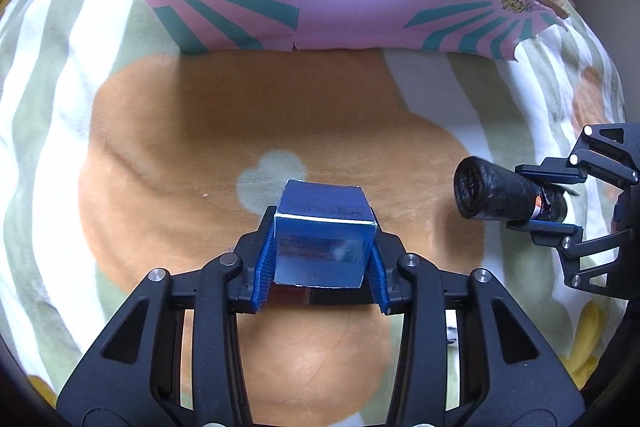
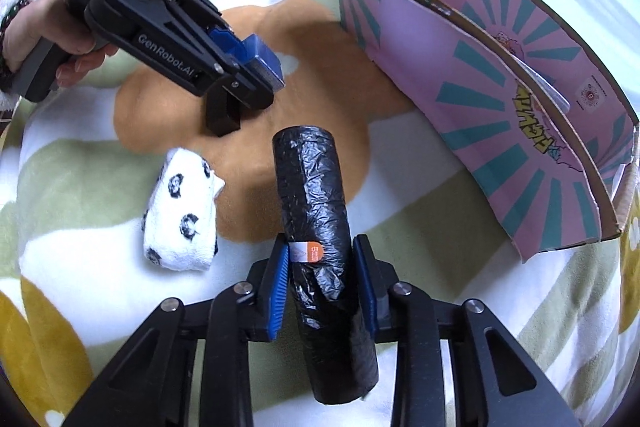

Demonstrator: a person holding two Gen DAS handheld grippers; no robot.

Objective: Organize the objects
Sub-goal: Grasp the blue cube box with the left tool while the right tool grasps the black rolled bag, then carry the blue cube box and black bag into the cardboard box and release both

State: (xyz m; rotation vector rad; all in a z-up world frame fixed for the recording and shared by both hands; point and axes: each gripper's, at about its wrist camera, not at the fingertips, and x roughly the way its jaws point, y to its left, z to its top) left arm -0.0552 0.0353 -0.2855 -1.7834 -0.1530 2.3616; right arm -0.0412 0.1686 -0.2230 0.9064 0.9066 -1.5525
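A small blue carton (image 1: 322,235) sits between the blue pads of my left gripper (image 1: 322,247), which is shut on it just above the orange patch of the blanket. From the right wrist view the same carton (image 2: 266,61) shows at the tip of the left gripper (image 2: 262,75), held by a person's hand. My right gripper (image 2: 322,267) is shut on a black roll of bin bags (image 2: 316,211) with an orange label, its pads pressing both sides. In the left wrist view the roll (image 1: 496,193) lies in the right gripper (image 1: 548,201) at the right.
An open cardboard box (image 1: 320,3) with pink and teal printed flaps stands on the far side of the blanket; in the right wrist view the box (image 2: 500,95) is at the right. A rolled white sock with black prints (image 2: 182,211) lies left of the roll.
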